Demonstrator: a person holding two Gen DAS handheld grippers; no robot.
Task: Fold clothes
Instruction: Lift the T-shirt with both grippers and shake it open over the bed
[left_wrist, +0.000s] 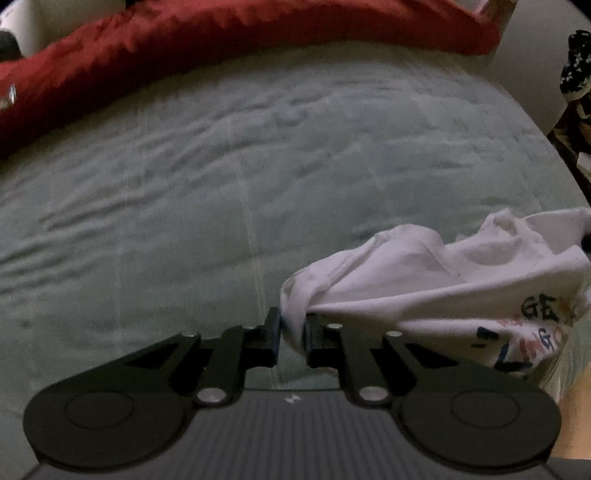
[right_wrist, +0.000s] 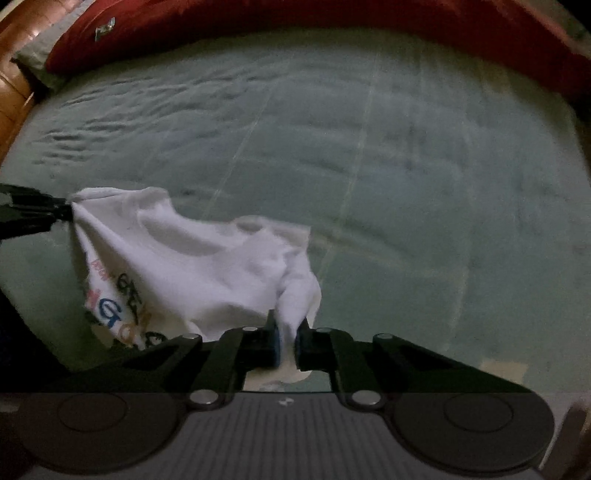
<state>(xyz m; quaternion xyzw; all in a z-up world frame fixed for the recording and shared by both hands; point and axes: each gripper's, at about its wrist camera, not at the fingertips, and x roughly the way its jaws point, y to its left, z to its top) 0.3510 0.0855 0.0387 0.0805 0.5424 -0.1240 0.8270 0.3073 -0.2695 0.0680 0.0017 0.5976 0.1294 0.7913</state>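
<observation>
Pale green bedsheet covers the bed, and a red blanket lies along its far edge. I see the white T-shirt with coloured letters hanging between my two tools, above the near part of the bed. My left gripper is clamped on one bunched edge of it. My right gripper pinches the other edge.

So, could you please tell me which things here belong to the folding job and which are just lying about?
In the job:
- white printed T-shirt
- left gripper, shut on it
- right gripper, shut on it
- green bedsheet, the work surface

Lying about:
- red quilt
- black-and-white patterned fabric
</observation>
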